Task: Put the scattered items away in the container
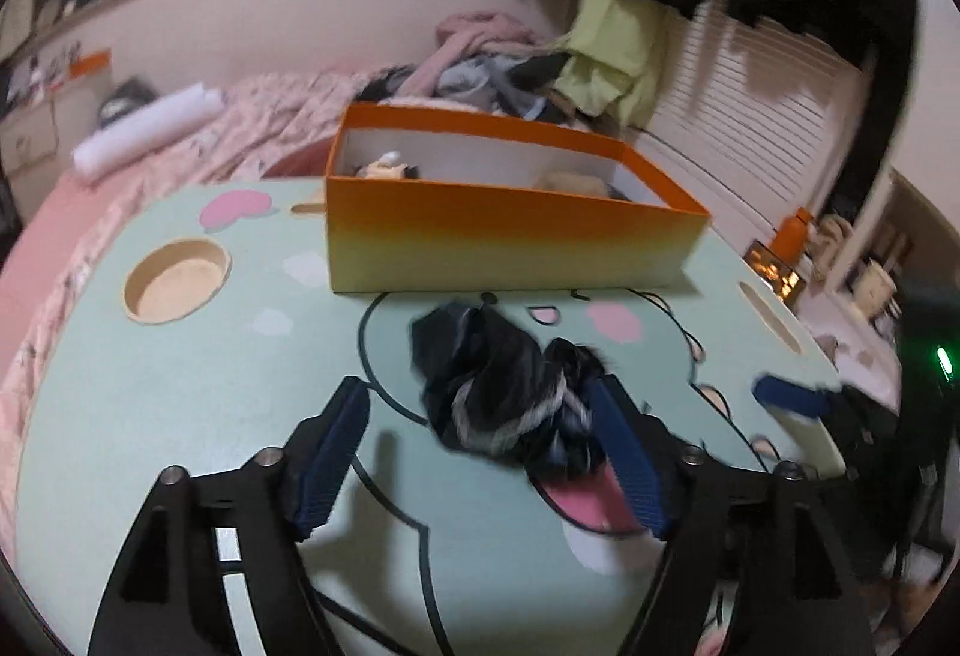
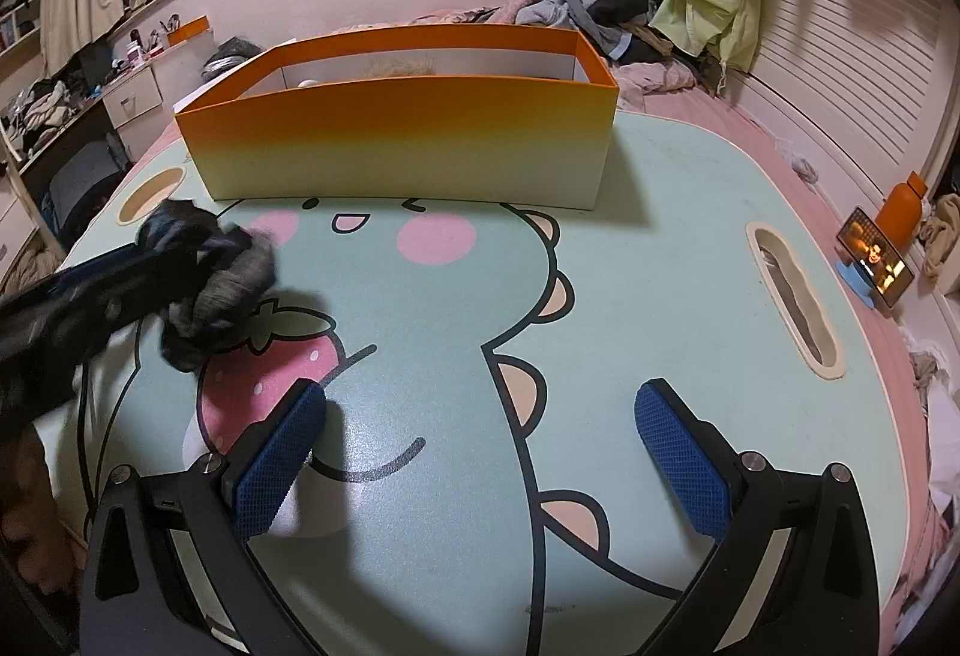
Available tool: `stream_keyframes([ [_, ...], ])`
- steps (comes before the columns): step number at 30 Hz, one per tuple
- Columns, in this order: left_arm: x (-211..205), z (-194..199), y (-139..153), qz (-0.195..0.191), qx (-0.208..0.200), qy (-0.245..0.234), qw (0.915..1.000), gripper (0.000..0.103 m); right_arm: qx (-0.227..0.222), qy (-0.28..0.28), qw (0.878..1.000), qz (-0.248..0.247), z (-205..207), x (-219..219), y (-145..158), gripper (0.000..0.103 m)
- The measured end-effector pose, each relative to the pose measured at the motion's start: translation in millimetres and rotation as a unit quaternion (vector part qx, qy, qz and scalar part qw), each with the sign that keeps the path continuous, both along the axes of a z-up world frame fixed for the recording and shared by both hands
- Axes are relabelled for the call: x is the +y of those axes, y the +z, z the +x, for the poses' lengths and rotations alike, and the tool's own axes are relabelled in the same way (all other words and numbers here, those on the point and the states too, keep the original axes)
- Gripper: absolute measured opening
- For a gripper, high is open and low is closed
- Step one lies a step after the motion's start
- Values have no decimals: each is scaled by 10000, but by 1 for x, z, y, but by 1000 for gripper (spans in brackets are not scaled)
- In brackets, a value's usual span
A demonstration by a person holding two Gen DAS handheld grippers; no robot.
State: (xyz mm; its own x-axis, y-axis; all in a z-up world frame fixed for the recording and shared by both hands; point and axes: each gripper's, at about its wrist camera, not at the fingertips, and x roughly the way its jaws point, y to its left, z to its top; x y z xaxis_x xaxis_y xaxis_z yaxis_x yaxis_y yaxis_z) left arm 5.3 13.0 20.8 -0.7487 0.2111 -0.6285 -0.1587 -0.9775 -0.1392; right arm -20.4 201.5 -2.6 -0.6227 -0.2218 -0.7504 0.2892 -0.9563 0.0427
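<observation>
Left gripper (image 1: 480, 410), jaws spread, straddles a dark striped cloth (image 1: 510, 392) lying on the table (image 1: 180, 416) just before the orange box (image 1: 510, 242); its right pad touches the cloth. Right gripper (image 2: 480, 452) hovers over bare tabletop, jaws spread, holding nothing.

The box (image 2: 396, 140) is set at the far side of the worktop (image 2: 660, 296), with small items held inside it. The bundled socks (image 1: 510, 392) are placed before the box, between the fingers of the left tongs (image 1: 480, 452). A phone (image 2: 876, 257) is propped right of the worktop, beside a bottle (image 2: 900, 209).
</observation>
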Motion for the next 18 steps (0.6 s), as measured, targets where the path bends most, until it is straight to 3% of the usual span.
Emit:
stream_keyframes([
  [2,3,11,2,-181,120,-52,9998,92,0,-1,10000,-1,0,0,0,103],
  [5,7,21,1,-483,202,-82,9986,94,-1,0,10000,2,0,0,0,103],
  [9,10,16,-14,-926,-168,33,9956,94,0,2,10000,1,0,1,0,103],
  [11,6,10,-24,-951,-449,108,9944,94,-1,3,10000,1,0,1,0,103],
  [18,5,16,-25,-980,-380,98,9944,97,4,21,10000,8,1,3,2,103],
])
